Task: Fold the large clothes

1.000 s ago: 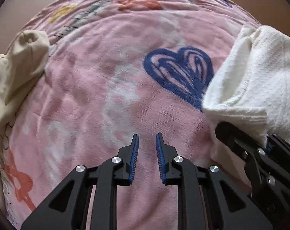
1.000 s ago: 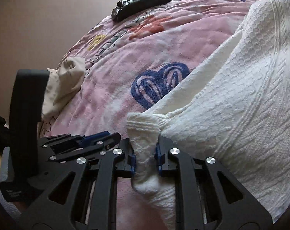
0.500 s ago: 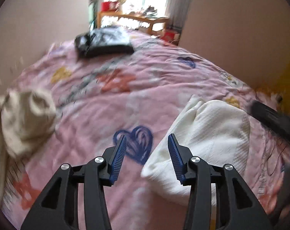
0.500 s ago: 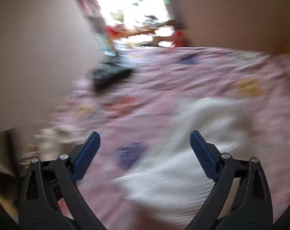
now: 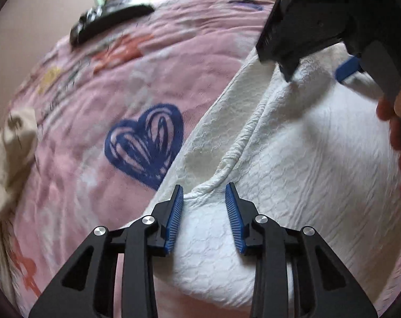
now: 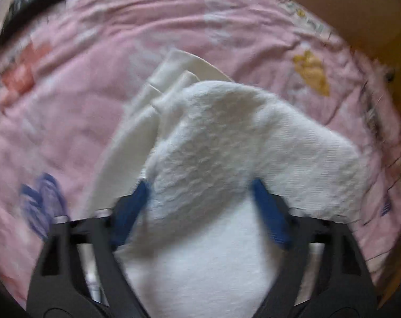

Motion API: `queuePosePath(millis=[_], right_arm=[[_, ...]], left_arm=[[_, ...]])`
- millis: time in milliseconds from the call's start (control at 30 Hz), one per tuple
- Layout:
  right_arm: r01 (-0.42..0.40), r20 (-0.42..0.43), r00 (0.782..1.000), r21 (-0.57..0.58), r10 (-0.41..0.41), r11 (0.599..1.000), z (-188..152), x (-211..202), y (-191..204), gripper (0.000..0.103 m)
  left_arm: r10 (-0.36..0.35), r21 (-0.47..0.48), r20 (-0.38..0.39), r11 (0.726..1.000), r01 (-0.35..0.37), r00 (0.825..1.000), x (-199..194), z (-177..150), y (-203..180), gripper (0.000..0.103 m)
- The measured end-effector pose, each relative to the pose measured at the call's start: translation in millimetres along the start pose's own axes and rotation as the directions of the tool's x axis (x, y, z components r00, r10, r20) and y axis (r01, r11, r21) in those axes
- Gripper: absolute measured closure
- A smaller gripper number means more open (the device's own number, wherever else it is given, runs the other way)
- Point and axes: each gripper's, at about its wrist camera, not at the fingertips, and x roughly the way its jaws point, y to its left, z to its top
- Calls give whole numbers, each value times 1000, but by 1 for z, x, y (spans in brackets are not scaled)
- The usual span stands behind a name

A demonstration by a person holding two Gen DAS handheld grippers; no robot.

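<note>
A white textured knit garment (image 5: 306,175) lies bunched on the pink bedspread (image 5: 200,61). My left gripper (image 5: 203,193) hovers over its near left edge. The jaws are closing, with a raised seam fold between the blue pads (image 5: 173,214) but not pinched. In the right wrist view the same white garment (image 6: 227,137) bulges up between the jaws of my right gripper (image 6: 199,185). Those jaws are closing too, and the blurred pads (image 6: 269,212) stand apart at the sides of the hump. The right gripper's black body (image 5: 306,21) and a hand (image 5: 396,111) show at the upper right.
A blue heart print (image 5: 147,143) lies just left of the garment. A crumpled beige garment (image 5: 9,153) sits at the bed's left edge. A black bundle (image 5: 107,23) rests at the far end. A wall runs along the far right (image 6: 372,8).
The right gripper let go of the white cuff, opened wide and swung over the garment's middle. The left gripper moved from bare bedspread onto the garment's edge. Both have narrowed since half a second ago.
</note>
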Motion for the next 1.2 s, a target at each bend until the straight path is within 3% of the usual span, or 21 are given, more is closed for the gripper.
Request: queuePosePath(millis=[133, 167, 200, 333, 433, 500, 567, 600, 633, 667, 733, 767, 800, 867, 967, 1100, 1200], right_arm=[[-77, 41, 996, 11, 76, 997, -8, -1, -20, 75], [-127, 61, 990, 11, 126, 992, -7, -7, -19, 91], [-169, 94, 981, 2, 168, 986, -9, -15, -18, 93], [-258, 166, 951, -42, 262, 965, -4, -39, -5, 95], [-375, 191, 907, -40, 375, 926, 2, -47, 2, 95], [-411, 210, 888, -40, 410, 911, 1, -52, 8, 95], [-489, 225, 846, -33, 483, 872, 0, -55, 17, 99], [-511, 219, 835, -32, 505, 859, 1, -54, 22, 100], [-504, 213, 840, -31, 499, 863, 5, -49, 31, 103], [-490, 170, 857, -25, 487, 871, 10, -37, 42, 103], [-403, 127, 907, -23, 402, 915, 15, -15, 56, 103], [-414, 113, 904, -16, 413, 910, 16, -10, 58, 103], [-444, 124, 890, 11, 439, 896, 15, -12, 55, 103], [-524, 163, 842, 24, 514, 851, 10, -29, 42, 103], [-547, 291, 792, -49, 536, 835, -13, -83, 8, 103], [-497, 432, 774, -39, 463, 867, -69, -129, -57, 103], [-512, 452, 769, 12, 452, 859, -124, -121, -98, 103]], left_arm=[[-19, -8, 4, 1000, 19, 1000, 3, -5, 6, 63], [-19, -13, 4, 1000, 19, 1000, 5, -6, 9, 57], [-14, -21, 4, 1000, 14, 1000, 5, -6, 12, 51], [-34, -38, -5, 999, 34, 999, 13, -9, 26, 45], [-45, -65, -20, 997, 43, 999, 19, -12, 37, 45], [-35, -78, -22, 996, 33, 999, 20, -16, 41, 44], [-26, -94, -32, 995, 23, 999, 22, -22, 45, 44], [-29, -99, -38, 995, 25, 999, 24, -24, 46, 44], [-32, -104, -42, 994, 28, 999, 25, -25, 47, 43], [-26, -107, -40, 994, 22, 999, 25, -26, 47, 36], [7, -101, -51, 995, -12, 999, 28, -23, 47, 28], [14, -93, -62, 995, -19, 998, 31, -22, 46, 28], [23, -81, -75, 996, -29, 997, 34, -19, 45, 28], [34, -75, -82, 996, -40, 996, 36, -18, 46, 27], [77, -48, -58, 996, -80, 995, 36, -20, 45, 27], [109, -27, -50, 994, -110, 993, 34, -20, 43, 27], [132, -4, -49, 991, -133, 990, 32, -16, 41, 27]])
